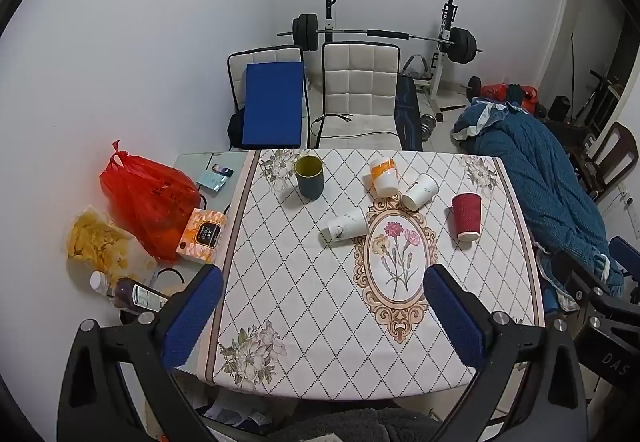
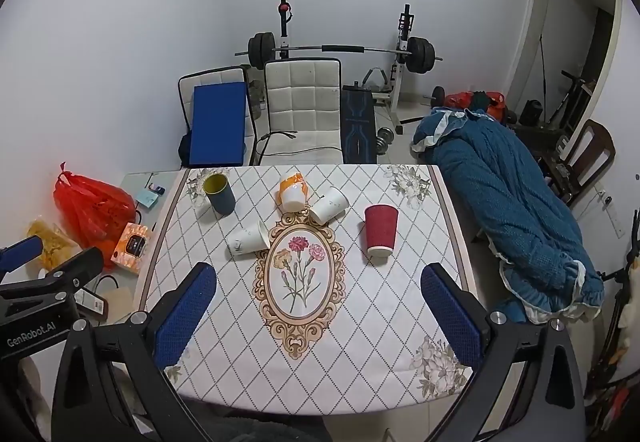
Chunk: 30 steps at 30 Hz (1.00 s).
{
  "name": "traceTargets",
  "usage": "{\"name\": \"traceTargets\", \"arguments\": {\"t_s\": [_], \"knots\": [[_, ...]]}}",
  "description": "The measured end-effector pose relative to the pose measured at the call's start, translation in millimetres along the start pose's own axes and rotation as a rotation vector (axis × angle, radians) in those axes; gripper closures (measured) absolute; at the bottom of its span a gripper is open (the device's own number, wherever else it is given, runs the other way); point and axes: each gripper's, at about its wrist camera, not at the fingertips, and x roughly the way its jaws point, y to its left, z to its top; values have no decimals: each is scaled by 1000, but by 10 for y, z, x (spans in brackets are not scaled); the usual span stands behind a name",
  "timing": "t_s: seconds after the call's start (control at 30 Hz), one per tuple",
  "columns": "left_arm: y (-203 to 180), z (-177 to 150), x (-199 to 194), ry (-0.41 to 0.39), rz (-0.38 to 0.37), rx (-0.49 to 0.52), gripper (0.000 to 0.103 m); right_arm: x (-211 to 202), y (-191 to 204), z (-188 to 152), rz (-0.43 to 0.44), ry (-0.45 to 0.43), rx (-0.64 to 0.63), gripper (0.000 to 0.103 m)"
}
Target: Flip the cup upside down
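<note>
Several cups stand or lie on the patterned tablecloth. A dark blue cup with a yellow inside stands upright at the far left. A white cup with an orange band and two white paper cups lie on their sides. A red ribbed cup stands mouth down at the right. My left gripper and right gripper are both open and empty, above the near part of the table.
Left of the cloth lie a red plastic bag, a bag of chips, an orange box and a bottle. Two white chairs and a barbell rack stand behind. A blue quilt lies at the right.
</note>
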Motion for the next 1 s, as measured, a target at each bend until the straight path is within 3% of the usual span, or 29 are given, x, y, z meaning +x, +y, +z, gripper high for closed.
{"name": "traceTargets", "arguments": {"t_s": [1.0], "knots": [[-28, 4, -93, -8, 2, -1, 0, -70, -34, -47, 8, -4, 3, 0]]}}
